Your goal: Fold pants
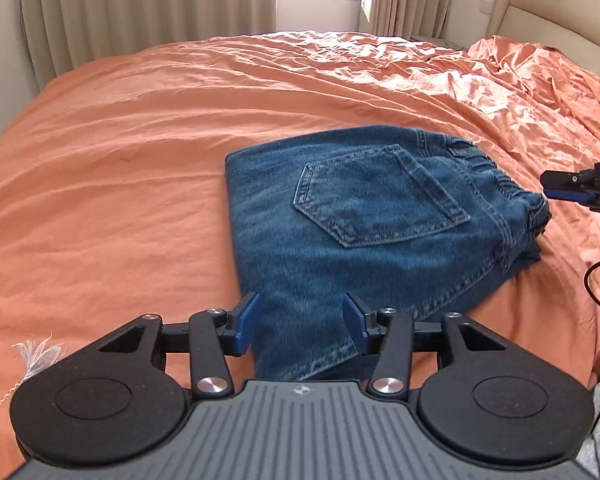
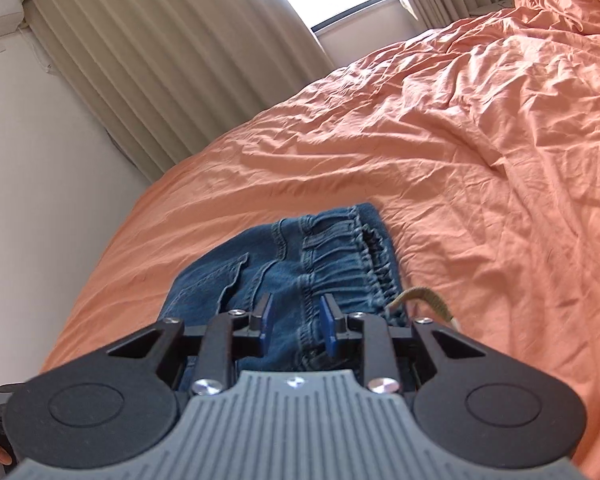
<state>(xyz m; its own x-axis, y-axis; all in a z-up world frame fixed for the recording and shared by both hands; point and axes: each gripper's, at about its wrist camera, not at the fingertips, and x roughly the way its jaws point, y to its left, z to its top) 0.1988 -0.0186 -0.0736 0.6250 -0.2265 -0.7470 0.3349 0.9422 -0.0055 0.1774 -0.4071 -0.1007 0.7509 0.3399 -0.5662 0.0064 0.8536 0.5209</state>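
Observation:
Blue denim pants (image 1: 364, 220) lie folded into a compact stack on the orange bed cover, back pocket up, elastic waistband to the right. My left gripper (image 1: 302, 324) is open, its blue pads either side of the near corner of the stack, holding nothing. The right gripper shows at the right edge of the left wrist view (image 1: 568, 186), just beyond the waistband. In the right wrist view the pants (image 2: 300, 256) lie right in front of my right gripper (image 2: 298, 322), which is open above the waistband seam. A tan drawstring (image 2: 424, 296) pokes out beside it.
The orange bed cover (image 1: 140, 160) spreads wide to the left and back, rumpled near the beige headboard (image 1: 548, 12) at right. Beige curtains (image 1: 140, 8) and a window stand behind the bed. A black cable (image 1: 596, 284) hangs at the right edge.

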